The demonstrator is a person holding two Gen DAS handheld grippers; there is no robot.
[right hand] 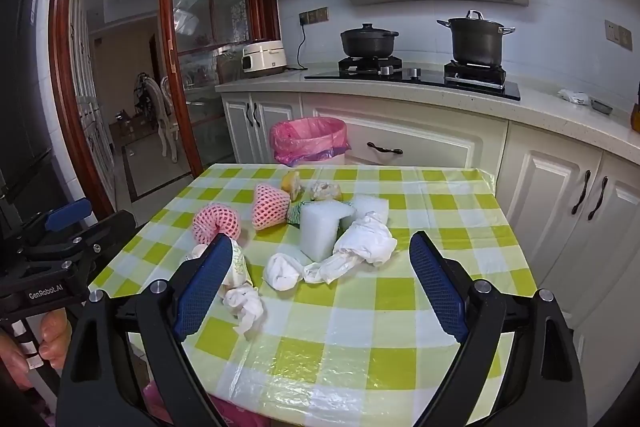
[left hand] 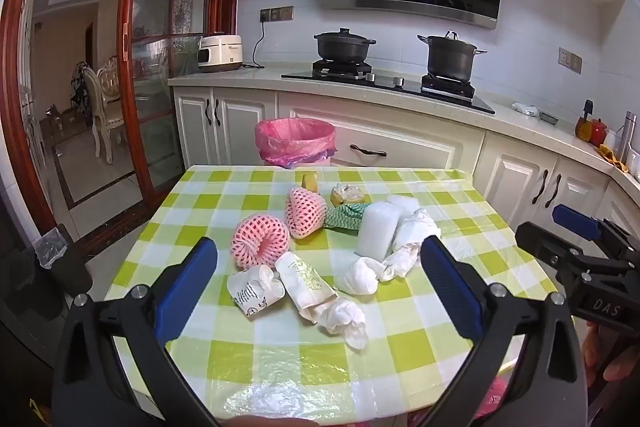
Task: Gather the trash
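Trash lies in the middle of a table with a green checked cloth (left hand: 420,339) (right hand: 400,327): two pink foam fruit nets (left hand: 260,242) (right hand: 217,223), crumpled white tissues (left hand: 344,315) (right hand: 244,303), crushed paper cups (left hand: 256,289), a white foam block (left hand: 378,233) (right hand: 320,231), white plastic wraps (right hand: 366,243) and fruit peel (right hand: 291,183). A bin with a pink bag (left hand: 296,141) (right hand: 308,139) stands beyond the table's far edge. My left gripper (left hand: 320,283) is open above the near trash, empty. My right gripper (right hand: 320,281) is open and empty, to its right.
A kitchen counter (left hand: 256,75) runs behind with a stove, two black pots (left hand: 344,45) (right hand: 476,39) and a rice cooker (left hand: 220,53). White cabinets stand below. A glass sliding door (left hand: 160,67) is at the left. Condiment jars (left hand: 592,129) are at the far right.
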